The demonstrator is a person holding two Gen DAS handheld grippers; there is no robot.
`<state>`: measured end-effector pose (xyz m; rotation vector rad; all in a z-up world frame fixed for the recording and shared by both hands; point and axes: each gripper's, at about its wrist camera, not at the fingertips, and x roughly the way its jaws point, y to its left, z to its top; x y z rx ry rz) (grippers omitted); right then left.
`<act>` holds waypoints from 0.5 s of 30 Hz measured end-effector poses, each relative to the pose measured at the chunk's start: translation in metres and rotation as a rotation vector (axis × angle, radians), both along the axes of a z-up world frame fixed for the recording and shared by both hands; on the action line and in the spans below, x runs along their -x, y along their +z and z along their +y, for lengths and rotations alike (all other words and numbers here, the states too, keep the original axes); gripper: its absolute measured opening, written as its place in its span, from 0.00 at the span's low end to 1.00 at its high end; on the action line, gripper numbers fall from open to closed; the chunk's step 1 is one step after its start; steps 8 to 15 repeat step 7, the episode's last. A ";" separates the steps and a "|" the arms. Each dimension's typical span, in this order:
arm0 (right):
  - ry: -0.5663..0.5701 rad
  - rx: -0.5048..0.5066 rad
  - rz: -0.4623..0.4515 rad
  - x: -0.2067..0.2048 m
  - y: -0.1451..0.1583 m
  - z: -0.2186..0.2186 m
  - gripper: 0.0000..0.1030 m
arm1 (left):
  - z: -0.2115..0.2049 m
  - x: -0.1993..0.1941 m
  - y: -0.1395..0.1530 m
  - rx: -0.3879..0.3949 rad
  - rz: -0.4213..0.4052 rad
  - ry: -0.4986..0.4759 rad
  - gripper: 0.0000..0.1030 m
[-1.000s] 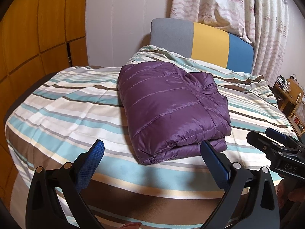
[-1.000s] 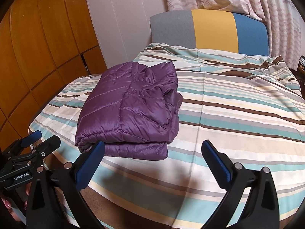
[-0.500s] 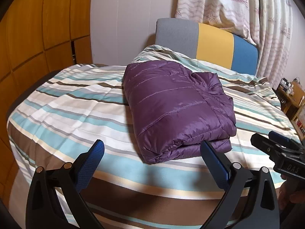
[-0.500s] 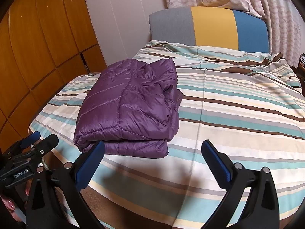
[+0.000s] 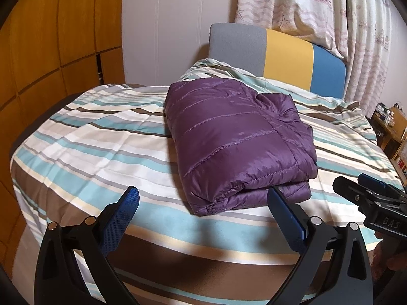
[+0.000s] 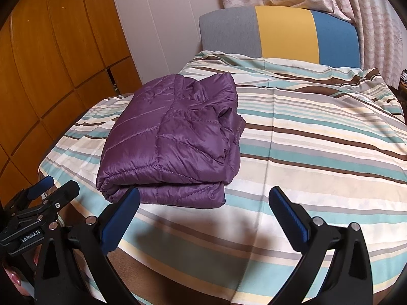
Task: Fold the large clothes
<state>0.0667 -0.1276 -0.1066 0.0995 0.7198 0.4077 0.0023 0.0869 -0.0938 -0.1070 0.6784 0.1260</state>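
Folded purple jacket (image 5: 236, 142) on striped bed (image 5: 96, 147), beyond spread-jawed gripper pair

Left tool (image 5: 203, 213): drew back a little from the folded purple jacket (image 5: 236, 142); jaws were spread wide and empty throughout.
Jacket, left view: slid rightward and sat slightly farther off.
Right tool (image 6: 203, 213): pulled back slightly; the jacket's near edge sat higher between its tips.
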 end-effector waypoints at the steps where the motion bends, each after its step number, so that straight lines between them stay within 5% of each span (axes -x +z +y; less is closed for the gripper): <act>1: -0.002 0.000 0.004 -0.001 -0.001 0.000 0.98 | 0.000 -0.002 -0.001 -0.001 0.011 0.005 0.97; 15: -0.045 0.009 0.038 -0.016 -0.013 -0.011 0.98 | 0.012 -0.016 -0.013 0.005 0.081 0.036 0.97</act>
